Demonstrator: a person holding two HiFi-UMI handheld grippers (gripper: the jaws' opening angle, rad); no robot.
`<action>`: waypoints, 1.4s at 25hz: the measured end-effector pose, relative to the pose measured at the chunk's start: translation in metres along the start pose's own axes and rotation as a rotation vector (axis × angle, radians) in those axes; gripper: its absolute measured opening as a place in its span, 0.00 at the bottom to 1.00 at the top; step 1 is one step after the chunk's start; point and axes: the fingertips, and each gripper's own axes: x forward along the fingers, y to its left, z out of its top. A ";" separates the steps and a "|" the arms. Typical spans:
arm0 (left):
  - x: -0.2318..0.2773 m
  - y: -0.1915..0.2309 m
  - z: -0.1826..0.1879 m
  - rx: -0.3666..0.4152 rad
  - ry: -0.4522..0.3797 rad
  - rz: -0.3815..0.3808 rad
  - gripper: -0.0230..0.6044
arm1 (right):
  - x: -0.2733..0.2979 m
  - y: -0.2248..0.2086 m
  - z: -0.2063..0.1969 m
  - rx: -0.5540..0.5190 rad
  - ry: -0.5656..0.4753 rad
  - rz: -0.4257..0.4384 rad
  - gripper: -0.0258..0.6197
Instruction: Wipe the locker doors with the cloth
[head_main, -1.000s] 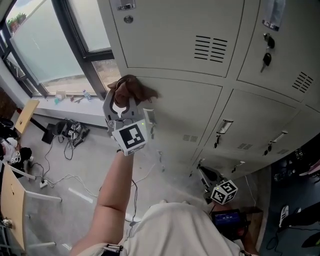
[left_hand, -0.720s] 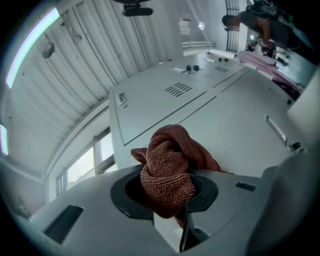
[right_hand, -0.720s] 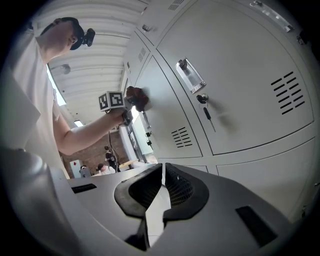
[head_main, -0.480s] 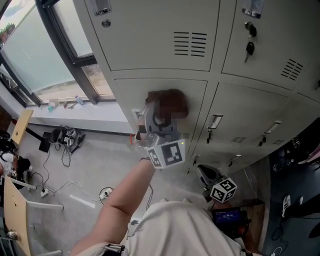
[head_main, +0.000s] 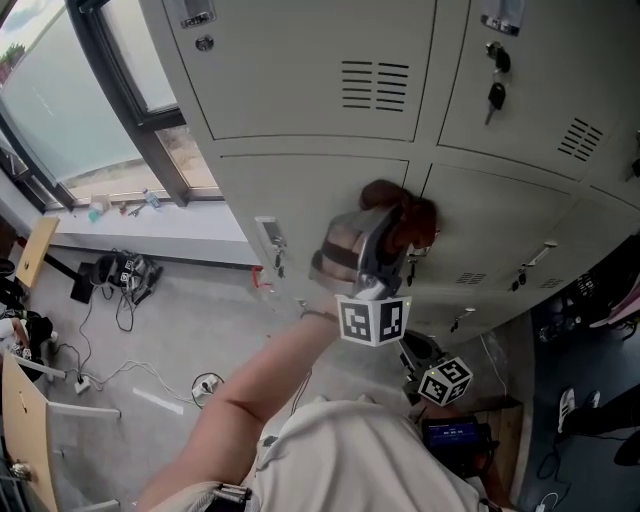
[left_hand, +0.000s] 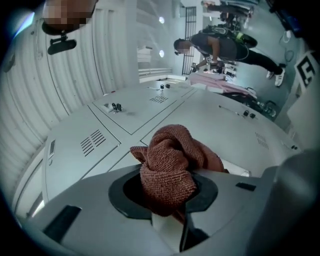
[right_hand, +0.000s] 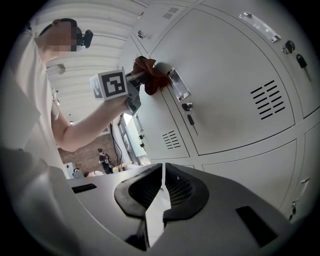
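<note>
Against the locker doors (head_main: 300, 80), we hold the bunched red-brown cloth (head_main: 405, 212) clamped in our left tongs (head_main: 385, 238), touching a door handle (right_hand: 178, 85). Our right tongs (right_hand: 162, 187) sit low, jaws together, empty. Keys (head_main: 494, 95) hang above right; cables (head_main: 120, 275) lie far left.

Head view: the cloth (head_main: 400, 215) covers the patch of locker door (head_main: 300, 190) beneath it, and contact with the handle there cannot be confirmed. The cloth and the left gripper (left_hand: 167, 197) body hide that gripper's jaw tips. In the left gripper view, the cloth's lower end is lost between the jaws. Of the right gripper (right_hand: 161, 197), the head view shows little beyond its marker cube (head_main: 447, 383); the shirt (head_main: 360, 460) cuts off the rest. The lockers run off the top and right edges. The keys (head_main: 495, 95) are too small to detail. The items on the sill (head_main: 125, 205) and the clutter (head_main: 120, 275) on the floor cannot be identified.
</note>
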 end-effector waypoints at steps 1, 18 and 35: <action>-0.004 -0.001 -0.008 0.024 0.009 -0.004 0.21 | 0.001 0.000 0.000 0.000 0.001 0.003 0.09; -0.123 0.124 -0.213 -0.470 0.313 0.377 0.21 | 0.028 0.018 -0.008 -0.008 0.042 0.066 0.09; -0.065 0.021 -0.127 -0.704 0.288 0.203 0.21 | -0.006 0.003 -0.010 0.009 0.030 0.000 0.09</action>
